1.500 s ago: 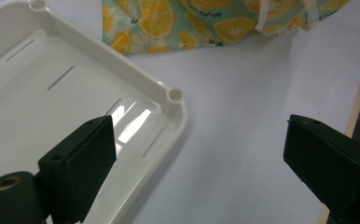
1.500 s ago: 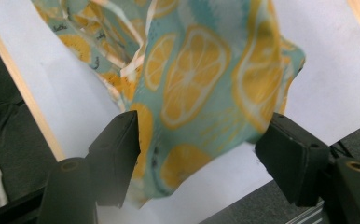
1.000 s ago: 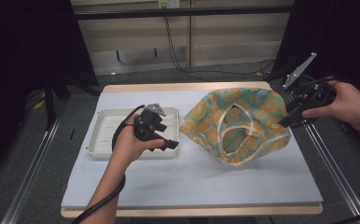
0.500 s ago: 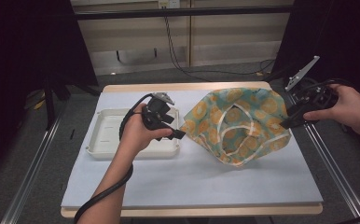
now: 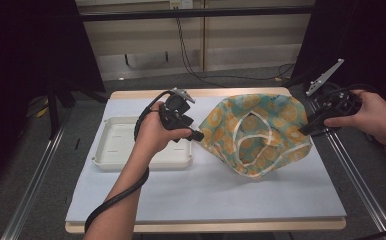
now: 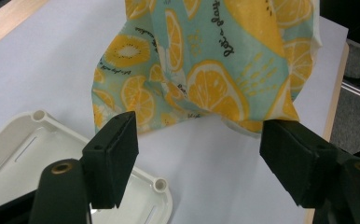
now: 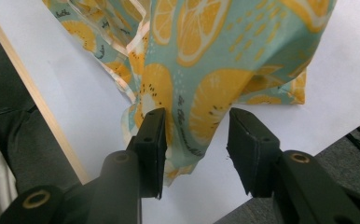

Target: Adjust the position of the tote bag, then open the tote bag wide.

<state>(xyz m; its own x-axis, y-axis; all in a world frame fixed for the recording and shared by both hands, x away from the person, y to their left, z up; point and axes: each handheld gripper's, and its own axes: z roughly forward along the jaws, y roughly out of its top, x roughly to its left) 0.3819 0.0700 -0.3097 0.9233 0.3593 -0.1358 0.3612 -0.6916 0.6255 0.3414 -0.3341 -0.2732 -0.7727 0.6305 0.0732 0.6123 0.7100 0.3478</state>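
lemon-print cloth (image 5: 258,132) lies beside bare white tray (image 5: 112,150); right gripper (image 7: 197,140) closing around its edge; left gripper (image 6: 197,154) released.

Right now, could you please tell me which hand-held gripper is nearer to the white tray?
Left. The left hand-held gripper hovers at the white tray's right edge, jaws open toward the lemon-print cloth. The right hand-held gripper is across the cloth, at its far corner.

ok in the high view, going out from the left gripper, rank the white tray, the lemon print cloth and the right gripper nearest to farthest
1. White tray: under and beside the left gripper, on the table's left half.
2. Lemon print cloth: its near edge is just past the jaws, to the right; too close to the tray to rank firmly.
3. Right gripper: plainly farthest, at the cloth's far right edge.
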